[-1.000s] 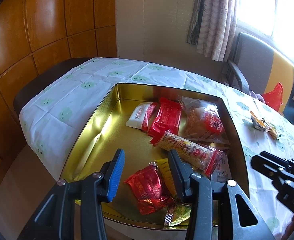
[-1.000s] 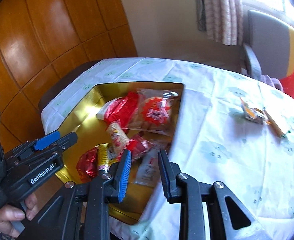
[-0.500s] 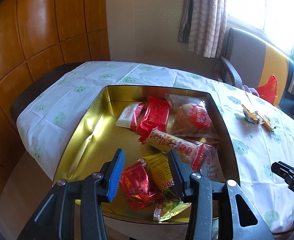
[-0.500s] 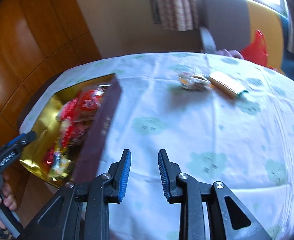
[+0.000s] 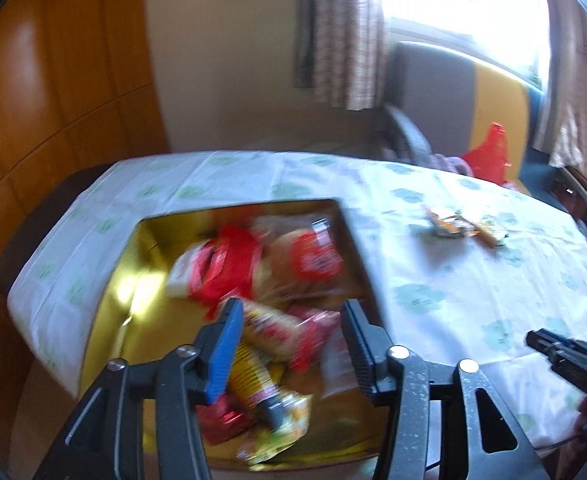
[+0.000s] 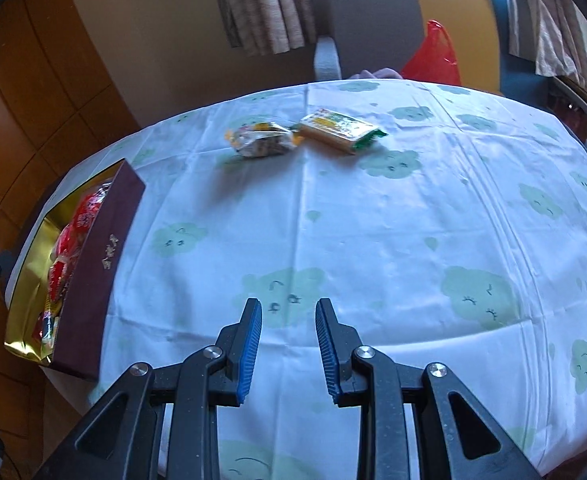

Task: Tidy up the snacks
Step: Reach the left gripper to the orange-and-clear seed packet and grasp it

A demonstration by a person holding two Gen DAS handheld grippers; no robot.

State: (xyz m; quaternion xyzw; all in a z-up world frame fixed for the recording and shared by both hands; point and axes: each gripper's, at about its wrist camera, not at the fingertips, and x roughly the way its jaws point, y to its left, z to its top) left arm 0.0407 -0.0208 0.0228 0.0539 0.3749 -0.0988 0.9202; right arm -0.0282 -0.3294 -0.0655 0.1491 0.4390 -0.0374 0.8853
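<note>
Cloud-print cloth covers the bench (image 6: 373, 240). Two loose snacks lie side by side at its far middle: a clear-wrapped packet (image 6: 259, 138) and, touching its right end, a yellow-green bar (image 6: 339, 128) with its long axis running across the view. Both sit straight ahead of the right tongs (image 6: 288, 344), narrow-gapped and empty. The left tongs (image 5: 289, 344), just opening and grasping nothing, hover over the filled gold tin (image 5: 105, 336), farther off.

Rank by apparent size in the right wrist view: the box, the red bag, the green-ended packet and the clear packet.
1. box
2. red bag
3. and 4. green-ended packet and clear packet: look alike, unranked.
The box sits nearer the camera, which inflates it.
</note>
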